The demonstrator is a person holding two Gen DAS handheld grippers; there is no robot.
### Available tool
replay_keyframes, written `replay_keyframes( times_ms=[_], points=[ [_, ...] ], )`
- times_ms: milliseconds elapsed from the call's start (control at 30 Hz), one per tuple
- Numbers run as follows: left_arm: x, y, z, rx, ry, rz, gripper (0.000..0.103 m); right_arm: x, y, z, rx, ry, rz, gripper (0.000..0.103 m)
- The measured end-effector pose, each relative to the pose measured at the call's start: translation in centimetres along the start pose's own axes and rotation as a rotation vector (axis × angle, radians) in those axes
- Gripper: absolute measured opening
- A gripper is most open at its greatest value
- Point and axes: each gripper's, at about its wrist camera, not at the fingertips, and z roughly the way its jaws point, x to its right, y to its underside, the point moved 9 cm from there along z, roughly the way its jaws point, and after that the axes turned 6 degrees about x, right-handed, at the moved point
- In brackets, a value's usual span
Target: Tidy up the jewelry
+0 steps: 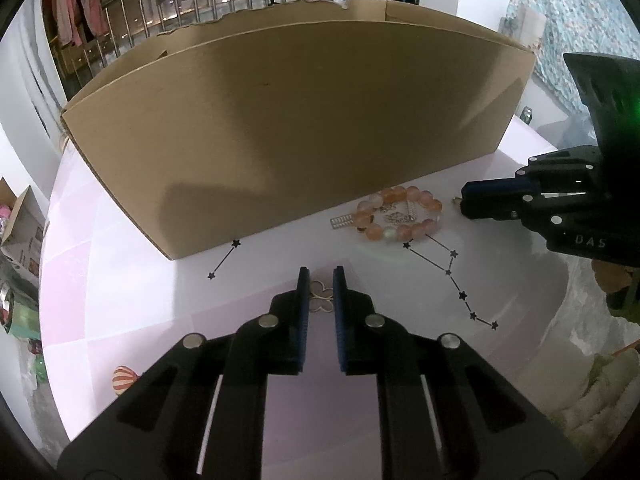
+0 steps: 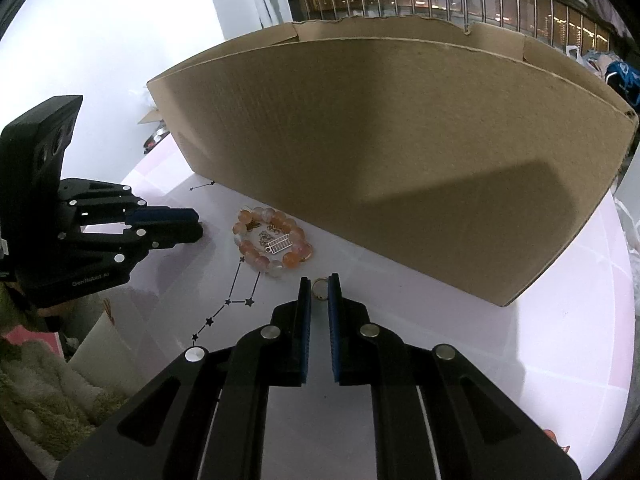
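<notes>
A pink and orange bead bracelet (image 1: 400, 216) lies on the table by the cardboard box (image 1: 296, 128), with a silver chain and a small abacus charm (image 1: 342, 222) on it; it also shows in the right wrist view (image 2: 274, 246). My left gripper (image 1: 322, 280) is narrowly open around a gold clover-shaped ornament (image 1: 322, 300) on the table. My right gripper (image 2: 320, 288) is narrowly open around a small gold ring (image 2: 319, 288). The right gripper also shows in the left wrist view (image 1: 466, 200), and the left gripper in the right wrist view (image 2: 192, 222).
The large cardboard box (image 2: 400, 152) stands close behind the jewelry and blocks the far side. The white and pink table (image 1: 120, 264) has printed star lines (image 1: 452, 270). A fluffy green cloth (image 2: 44, 392) lies off the table edge.
</notes>
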Motion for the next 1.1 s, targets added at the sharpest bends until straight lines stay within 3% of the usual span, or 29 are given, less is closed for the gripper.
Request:
replay_keyframes(
  times_ms=[100,433,600,1067,1100],
  points=[
    [-0.2,-0.1,-0.1,0.002,-0.009,0.000,0.000,0.0,0.0,0.0,-0.002,-0.001,-0.004,0.009],
    [-1.0,-0.3,-1.0,0.020,-0.031,-0.038,0.000,0.0,0.0,0.1,-0.005,0.006,-0.007,0.009],
    [-1.6,0.4,-0.3,-0.019,-0.067,-0.032,0.000,0.0,0.1,0.0,-0.003,0.005,-0.004,0.009],
    [1.2,0.5,-1.1,-0.017,0.018,-0.017,0.000,-0.2,0.2,0.1,-0.001,0.002,-0.003,0.009],
    [1.3,0.3,-1.2,-0.003,0.020,-0.010,0.004,-0.2,0.2,0.1,-0.001,0.002,-0.003,0.009]
  ],
)
